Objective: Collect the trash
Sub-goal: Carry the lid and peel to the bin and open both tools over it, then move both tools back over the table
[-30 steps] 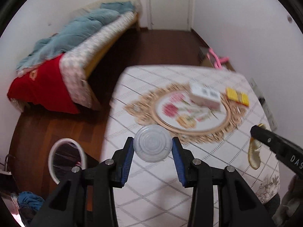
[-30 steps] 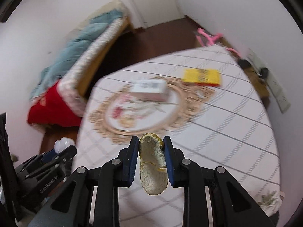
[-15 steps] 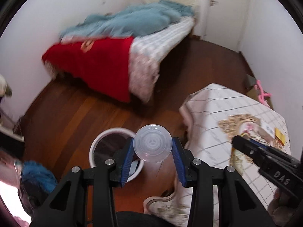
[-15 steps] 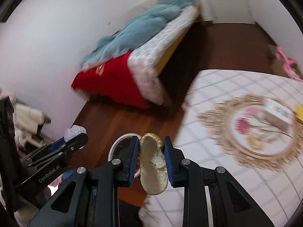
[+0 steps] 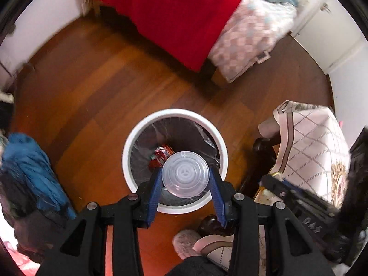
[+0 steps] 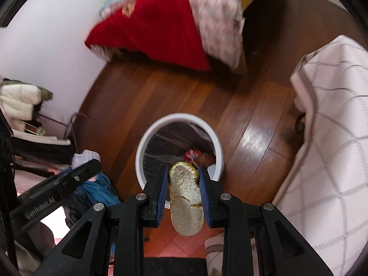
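Above a white bin (image 5: 128,147) on the wooden floor (image 5: 92,87), the left gripper (image 5: 185,179) fingers clamp a clear plastic lid (image 5: 185,173); the right gripper (image 6: 183,179) fingers pinch a gold foil wrapper (image 6: 185,197).

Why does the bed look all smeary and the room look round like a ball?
Left wrist view: the red blanket is smeared by camera motion, while the clear lid stays sharp. Right wrist view: the fisheye lens bends the floor round, with glare beside the tablecloth.
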Demonstrator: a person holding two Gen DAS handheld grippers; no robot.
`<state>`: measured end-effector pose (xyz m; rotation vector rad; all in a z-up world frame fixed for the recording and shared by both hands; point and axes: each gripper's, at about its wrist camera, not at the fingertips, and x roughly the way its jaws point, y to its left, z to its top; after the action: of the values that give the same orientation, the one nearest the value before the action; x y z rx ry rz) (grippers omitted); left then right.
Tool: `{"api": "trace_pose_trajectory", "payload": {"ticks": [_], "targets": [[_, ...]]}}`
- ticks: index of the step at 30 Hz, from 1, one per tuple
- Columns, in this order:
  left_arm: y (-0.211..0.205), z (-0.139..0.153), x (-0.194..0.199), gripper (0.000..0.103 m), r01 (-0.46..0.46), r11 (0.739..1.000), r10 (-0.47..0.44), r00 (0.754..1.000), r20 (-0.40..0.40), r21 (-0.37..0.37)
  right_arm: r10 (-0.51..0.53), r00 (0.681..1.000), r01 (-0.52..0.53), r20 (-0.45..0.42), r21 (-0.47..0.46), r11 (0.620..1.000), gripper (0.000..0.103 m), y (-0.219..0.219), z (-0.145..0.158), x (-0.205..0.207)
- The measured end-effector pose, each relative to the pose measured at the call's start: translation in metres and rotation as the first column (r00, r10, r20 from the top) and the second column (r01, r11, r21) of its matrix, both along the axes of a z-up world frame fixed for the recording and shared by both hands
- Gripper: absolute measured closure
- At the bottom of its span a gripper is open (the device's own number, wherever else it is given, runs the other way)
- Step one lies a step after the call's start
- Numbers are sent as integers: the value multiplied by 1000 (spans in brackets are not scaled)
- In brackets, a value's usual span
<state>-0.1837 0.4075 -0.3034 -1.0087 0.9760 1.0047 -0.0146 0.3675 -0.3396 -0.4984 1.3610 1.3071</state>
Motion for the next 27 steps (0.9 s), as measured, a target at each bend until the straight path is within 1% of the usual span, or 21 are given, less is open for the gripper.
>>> {"api": "trace_pose_trajectory", "payload": {"ticks": [1, 4, 5, 6, 7, 8, 9, 10, 11, 15, 16, 17, 18, 21, 22, 25, 27], "targets": [[8, -9, -3, 66, -7, 1000, 7, 1000, 8, -30, 4, 1000, -4, -7, -21, 1000, 75, 7, -12, -2], [23, -25, -7, 65, -32, 997, 32, 999, 4, -70, 11, 1000, -13, -15, -75, 997, 75, 29, -38, -7], [28, -30, -9, 61, -38, 996, 39, 999, 4, -80, 17, 999, -20, -33, -95, 995, 74, 37, -48, -9], [32, -34, -10, 48, -44, 995, 45, 999, 6, -90, 15, 999, -19, -37, -109, 994, 74, 43, -54, -9], [34, -35, -14, 40, -51, 994, 53, 999, 11, -96, 13, 999, -18, -40, -117, 993, 73, 45, -60, -8], [37, -37, -16, 23, -64, 993, 66, 998, 17, -97, 17, 999, -23, -50, -126, 992, 70, 48, -67, -7], [39, -38, -18, 12, -71, 993, 73, 997, 17, -97, 19, 998, -27, -63, -135, 990, 68, 52, -72, -7], [41, -40, -20, 9, -77, 992, 78, 997, 10, -99, 20, 998, -29, -65, -142, 989, 61, 53, -76, -8], [41, -41, -22, 6, -83, 991, 83, 997, 1, -101, 24, 998, -34, -66, -146, 989, 50, 53, -77, -7], [38, -43, -31, 6, -98, 991, 95, 995, -39, -93, 53, 998, -57, -26, -159, 986, 30, 55, -78, -10], [34, -41, -33, 5, -100, 992, 96, 994, -48, -82, 57, 998, -59, -15, -162, 985, 18, 54, -77, -10], [31, -39, -34, 2, -102, 992, 98, 993, -59, -70, 61, 998, -61, -7, -162, 985, 7, 53, -74, -9], [26, -36, -36, 0, -105, 993, 100, 992, -79, -55, 66, 998, -63, 13, -166, 984, 1, 51, -70, -10], [10, -23, -39, 0, -103, 995, 103, 986, -134, 8, 95, 988, -72, 125, -179, 981, 0, 42, -57, -13], [5, -20, -39, 0, -99, 995, 102, 984, -148, 24, 105, 983, -77, 151, -179, 981, 0, 39, -52, -15], [-13, -7, -42, 0, -84, 994, 95, 979, -181, 69, 134, 968, -98, 214, -173, 980, 0, 27, -38, -20], [-24, 2, -43, 0, -73, 993, 90, 977, -191, 95, 143, 963, -107, 230, -163, 981, 0, 17, -28, -22]]}}
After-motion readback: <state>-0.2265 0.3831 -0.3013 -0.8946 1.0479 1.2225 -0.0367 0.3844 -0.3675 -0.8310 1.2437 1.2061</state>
